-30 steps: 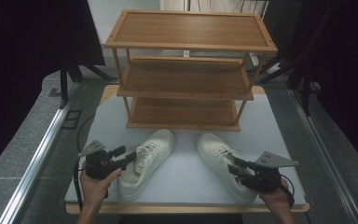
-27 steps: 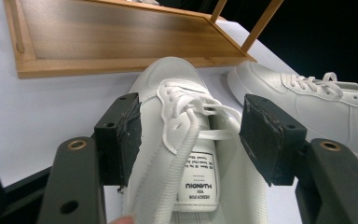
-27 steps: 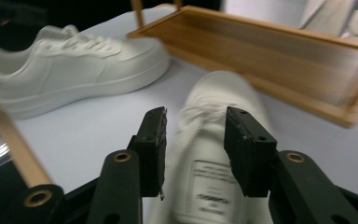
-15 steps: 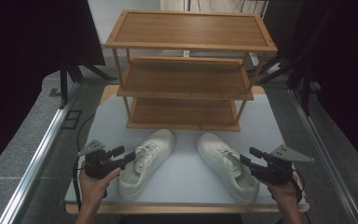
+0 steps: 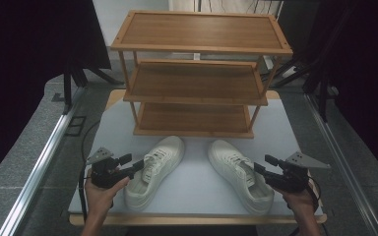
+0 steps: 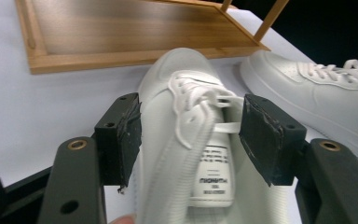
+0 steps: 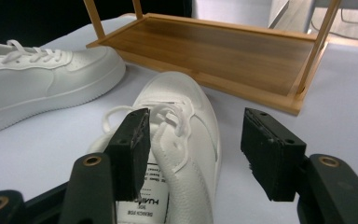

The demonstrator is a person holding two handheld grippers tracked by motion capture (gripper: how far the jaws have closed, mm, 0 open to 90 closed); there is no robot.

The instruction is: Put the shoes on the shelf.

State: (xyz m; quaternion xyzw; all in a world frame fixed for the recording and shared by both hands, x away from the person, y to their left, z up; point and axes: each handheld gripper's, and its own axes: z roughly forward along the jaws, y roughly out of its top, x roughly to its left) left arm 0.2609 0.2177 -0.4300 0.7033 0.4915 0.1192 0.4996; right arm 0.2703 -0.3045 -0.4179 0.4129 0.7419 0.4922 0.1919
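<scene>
On grey table (image 5: 197,182): two white shoes, wooden rack (image 5: 197,78) | left tongs (image 5: 137,163) apart | right tongs (image 5: 260,164) apart, just opening

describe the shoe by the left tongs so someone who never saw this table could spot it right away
Find the three-shelf wooden rack at the back of the white table. Two white lace-up shoes lie in front of it, toes toward the rack. The one meant is the left shoe: unlike its neighbour, the right shoe, it lies between the open left tongs.
</scene>
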